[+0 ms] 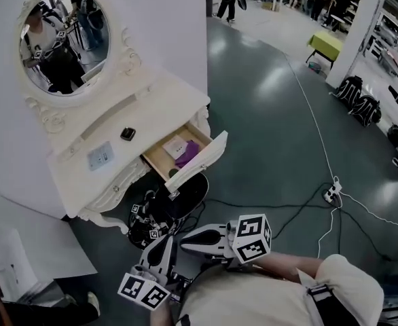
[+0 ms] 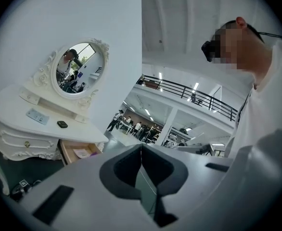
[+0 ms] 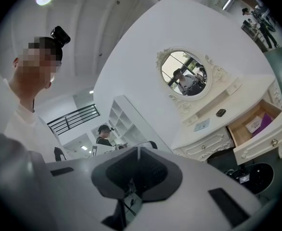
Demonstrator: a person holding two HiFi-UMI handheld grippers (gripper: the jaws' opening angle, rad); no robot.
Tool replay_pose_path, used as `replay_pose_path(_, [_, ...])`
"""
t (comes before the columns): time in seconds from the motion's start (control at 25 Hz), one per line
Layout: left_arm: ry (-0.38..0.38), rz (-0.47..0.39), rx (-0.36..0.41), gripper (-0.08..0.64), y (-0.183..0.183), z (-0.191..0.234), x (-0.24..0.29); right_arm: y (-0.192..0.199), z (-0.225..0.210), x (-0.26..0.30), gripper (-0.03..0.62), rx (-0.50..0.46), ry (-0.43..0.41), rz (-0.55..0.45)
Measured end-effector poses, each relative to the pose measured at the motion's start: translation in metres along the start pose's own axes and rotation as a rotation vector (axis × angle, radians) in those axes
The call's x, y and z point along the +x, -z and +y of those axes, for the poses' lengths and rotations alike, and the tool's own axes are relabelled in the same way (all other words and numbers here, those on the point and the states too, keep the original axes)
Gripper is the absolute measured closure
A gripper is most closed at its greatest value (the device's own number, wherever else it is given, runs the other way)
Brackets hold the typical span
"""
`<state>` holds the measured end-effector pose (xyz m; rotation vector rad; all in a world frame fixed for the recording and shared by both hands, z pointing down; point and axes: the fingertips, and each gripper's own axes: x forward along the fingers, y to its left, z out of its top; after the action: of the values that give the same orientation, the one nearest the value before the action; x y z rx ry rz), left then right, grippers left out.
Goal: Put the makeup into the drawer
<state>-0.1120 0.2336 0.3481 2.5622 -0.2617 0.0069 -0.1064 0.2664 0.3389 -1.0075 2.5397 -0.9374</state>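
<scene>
A white dressing table [image 1: 83, 182] with an oval mirror stands against the wall. On its top lie a small black compact [image 1: 127, 134] and a flat pale blue-grey case [image 1: 100, 156]. Its right drawer [image 1: 211, 151] is pulled out and holds a purple item [image 1: 187, 153] and a pale card [image 1: 174, 145]. Both grippers hover close to the person's body, well short of the table. My left gripper [image 2: 141, 146] is shut and empty, and so is my right gripper [image 3: 137, 149]. The right gripper view shows the compact [image 3: 221, 112] and the drawer [image 3: 256, 126] far ahead.
A round black stool [image 1: 184, 195] and small marker-tagged gear [image 1: 146, 228] sit on the floor in front of the table. Cables and a power strip [image 1: 331, 193] run across the dark floor at right. A white board [image 1: 15, 250] lies at left.
</scene>
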Motion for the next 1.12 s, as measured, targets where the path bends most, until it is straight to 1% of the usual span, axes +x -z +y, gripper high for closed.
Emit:
replay_pose_path(0.16, [-0.018,0.005,0.007,0.502,-0.011,0.007,0.038,-0.028,-0.029,-0.018,0.557,-0.016,0.003,-0.002])
replay_pose_path(0.36, [-0.043,-0.019,-0.003,0.502,-0.022,0.009,0.093,-0.061,-0.064,-0.049,0.555,-0.063,0.004,0.017])
replay_pose_path(0.52, [-0.068,-0.021,0.007,0.5,-0.024,0.009,0.142,-0.084,-0.096,-0.079,0.555,-0.061,0.002,0.021])
replay_pose_path(0.64, [-0.088,-0.026,0.026,0.502,-0.03,0.009,0.17,-0.099,-0.115,-0.091,0.555,-0.05,-0.014,0.027])
replay_pose_path(0.76, [-0.117,-0.017,0.025,0.502,-0.031,0.018,0.183,-0.104,-0.127,-0.092,0.555,-0.033,-0.036,0.043])
replay_pose_path(0.88, [-0.121,-0.004,0.031,0.502,-0.037,0.032,0.191,-0.108,-0.142,-0.089,0.555,-0.014,-0.021,0.034])
replay_pose_path(1.0, [-0.123,-0.025,0.044,0.502,-0.053,0.049,0.192,-0.116,-0.155,-0.076,0.555,0.002,-0.009,0.036])
replay_pose_path(1.12, [-0.13,-0.043,0.026,0.502,-0.063,0.076,0.181,-0.12,-0.162,-0.052,0.555,-0.004,0.002,0.066])
